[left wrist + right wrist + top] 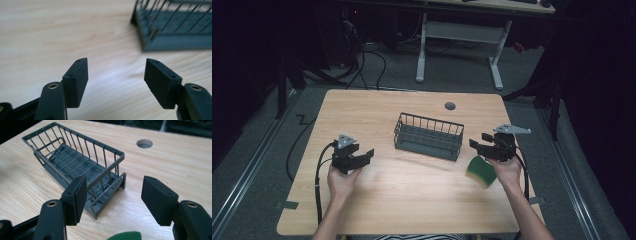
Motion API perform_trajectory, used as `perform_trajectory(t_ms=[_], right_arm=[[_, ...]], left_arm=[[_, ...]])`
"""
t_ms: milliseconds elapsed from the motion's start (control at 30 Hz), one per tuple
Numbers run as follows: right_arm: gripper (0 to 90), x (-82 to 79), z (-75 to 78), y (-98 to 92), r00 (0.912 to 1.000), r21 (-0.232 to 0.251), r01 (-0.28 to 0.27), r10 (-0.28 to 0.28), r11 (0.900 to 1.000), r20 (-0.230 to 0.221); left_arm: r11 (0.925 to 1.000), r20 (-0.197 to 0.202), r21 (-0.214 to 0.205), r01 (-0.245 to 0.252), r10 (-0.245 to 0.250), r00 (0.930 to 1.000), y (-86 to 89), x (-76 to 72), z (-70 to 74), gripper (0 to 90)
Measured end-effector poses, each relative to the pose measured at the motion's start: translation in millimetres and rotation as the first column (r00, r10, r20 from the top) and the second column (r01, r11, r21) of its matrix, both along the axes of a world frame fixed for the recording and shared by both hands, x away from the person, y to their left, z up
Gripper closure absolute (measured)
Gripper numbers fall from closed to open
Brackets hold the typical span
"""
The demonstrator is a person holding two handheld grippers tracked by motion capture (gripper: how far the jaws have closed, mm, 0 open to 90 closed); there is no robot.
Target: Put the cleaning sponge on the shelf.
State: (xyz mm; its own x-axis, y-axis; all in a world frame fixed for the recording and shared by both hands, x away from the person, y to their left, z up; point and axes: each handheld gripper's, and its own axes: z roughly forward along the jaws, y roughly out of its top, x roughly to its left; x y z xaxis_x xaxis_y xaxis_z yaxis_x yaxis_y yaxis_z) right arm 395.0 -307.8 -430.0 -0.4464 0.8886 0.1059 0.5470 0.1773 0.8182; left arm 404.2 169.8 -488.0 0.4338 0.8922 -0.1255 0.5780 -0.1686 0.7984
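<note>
A dark grey wire basket [429, 136] stands empty in the middle of the wooden table [412, 185]. A green and yellow sponge [480, 170] lies on the table to its right, just below my right gripper [478, 142]. That gripper is open and points left at the basket's near end [107, 195]; the sponge's green top [125, 236] peeks in at the bottom of the right gripper view. My left gripper [368, 155] is open over bare wood left of the basket, whose corner [172, 30] sits at the upper right of the left gripper view.
A round cable hole [450, 105] lies in the table behind the basket. A white-legged desk [459, 30] stands beyond the table, with cables on the floor. Bare wood stretches along the table's front.
</note>
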Motion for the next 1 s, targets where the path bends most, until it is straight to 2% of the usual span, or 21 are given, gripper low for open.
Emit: perform_trajectory(t_ms=[67,200,333,367,433,467,533,567,733,867,933,1000], right_arm=[[34.5,-3.5,-2.8,-2.1,0.9997,-0.019,-0.016,0.015,0.9997,-0.017],[32.0,-10.7,-9.7,-5.2,0.9997,-0.035,-0.025,0.024,0.9991,-0.007],[28.2,-17.5,-19.7,-10.2,0.9994,-0.076,-0.03,0.028,0.9967,-0.02],[26.8,-19.9,-23.1,-11.5,0.9992,-0.093,-0.033,0.031,0.9951,-0.024],[25.9,-24.1,-29.3,-14.8,0.999,-0.087,-0.042,0.041,0.9953,-0.021],[24.0,-27.9,-38.3,-19.8,0.9982,-0.082,-0.052,0.049,0.9953,-0.035],[23.2,-29.1,-41.3,-21.2,0.998,-0.081,-0.053,0.049,0.9953,-0.041],[21.8,-31.8,-48.6,-25.2,0.9976,-0.082,-0.058,0.055,0.995,-0.042],[16.7,-32.1,-58.7,-31.5,0.9961,-0.081,-0.067,0.062,0.9944,-0.062],[14.7,-31.1,-67.9,-35.0,0.9937,-0.074,-0.077,0.07,0.9943,-0.087],[14.4,-30.6,-75.3,-35.0,0.993,-0.073,-0.08,0.073,0.9941,-0.093],[14.2,-30.7,-77.9,-34.8,0.993,-0.075,-0.078,0.071,0.9942,-0.095]], left_arm=[[0.9992,-0.016,0.014,-0.038,0.039,0.9991,11.9,-9.3,-13.6,36.2],[0.9974,-0.021,0.04,-0.06,0.061,0.9979,18.3,-15.4,-23.1,35.8],[0.9918,-0.029,0.112,-0.062,0.065,0.9975,19.8,-19.3,-33.9,35.0],[0.9915,-0.03,0.113,-0.065,0.069,0.9972,20.2,-19.8,-36.3,34.8],[0.9915,-0.034,0.109,-0.07,0.075,0.9966,20.8,-20.6,-39.5,34.6],[0.9915,-0.033,0.108,-0.073,0.077,0.9965,20.9,-21.1,-41.4,34.4],[0.9902,-0.038,0.119,-0.073,0.078,0.9962,20.0,-20.5,-43.8,34.1],[0.9893,-0.039,0.127,-0.073,0.078,0.9962,19.1,-20.2,-45.3,33.5],[0.987,-0.037,0.144,-0.07,0.076,0.9964,15.7,-21.1,-48.1,32.7],[0.9896,-0.041,0.125,-0.07,0.076,0.9962,16.7,-20.8,-48.3,31.6],[0.9872,-0.04,0.146,-0.063,0.069,0.9968,14.3,-20.8,-48.4,28.3],[0.9875,-0.041,0.146,-0.059,0.065,0.997,13.9,-20.6,-48.5,27.9]])
